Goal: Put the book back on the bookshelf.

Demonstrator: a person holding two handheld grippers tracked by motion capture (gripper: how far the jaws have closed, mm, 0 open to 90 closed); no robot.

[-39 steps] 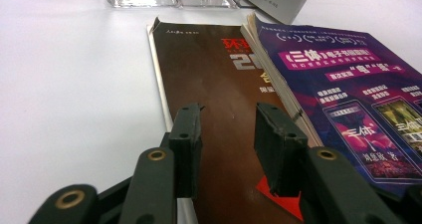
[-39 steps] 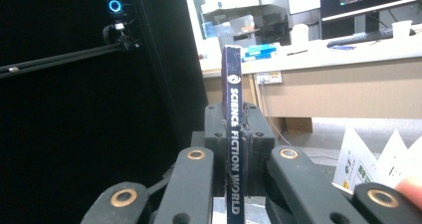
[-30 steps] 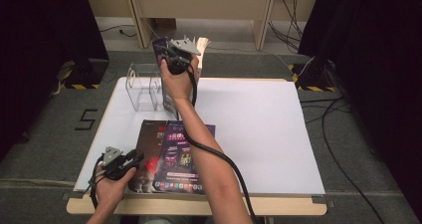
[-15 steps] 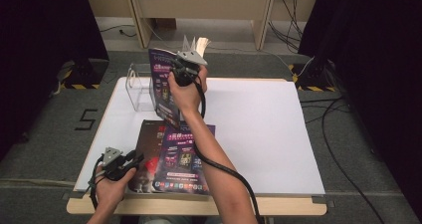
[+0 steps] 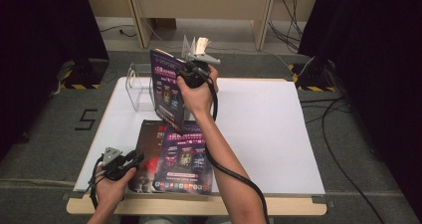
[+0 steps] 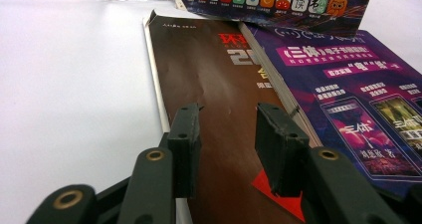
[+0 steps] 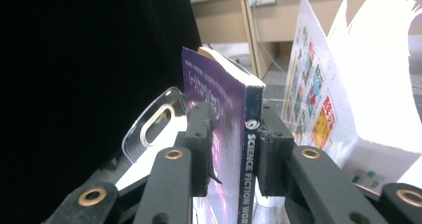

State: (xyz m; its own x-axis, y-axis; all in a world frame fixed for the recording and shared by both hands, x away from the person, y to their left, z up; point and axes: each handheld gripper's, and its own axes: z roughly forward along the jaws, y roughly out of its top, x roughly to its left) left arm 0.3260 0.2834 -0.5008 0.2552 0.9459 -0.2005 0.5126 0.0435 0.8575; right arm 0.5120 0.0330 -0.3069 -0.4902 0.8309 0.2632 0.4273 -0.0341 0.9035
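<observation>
The clear holder (image 5: 141, 87) stands at the back left of the table (image 5: 278, 134). Just right of the clear holder, a magazine (image 5: 166, 87) is held upright above the table, clamped at its spine by the right gripper (image 5: 191, 69). In front of the clear holder, two magazines (image 5: 176, 157) lie flat and overlapping near the front edge. The left gripper (image 5: 137, 158) rests over their left side, well in front of the clear holder.
</observation>
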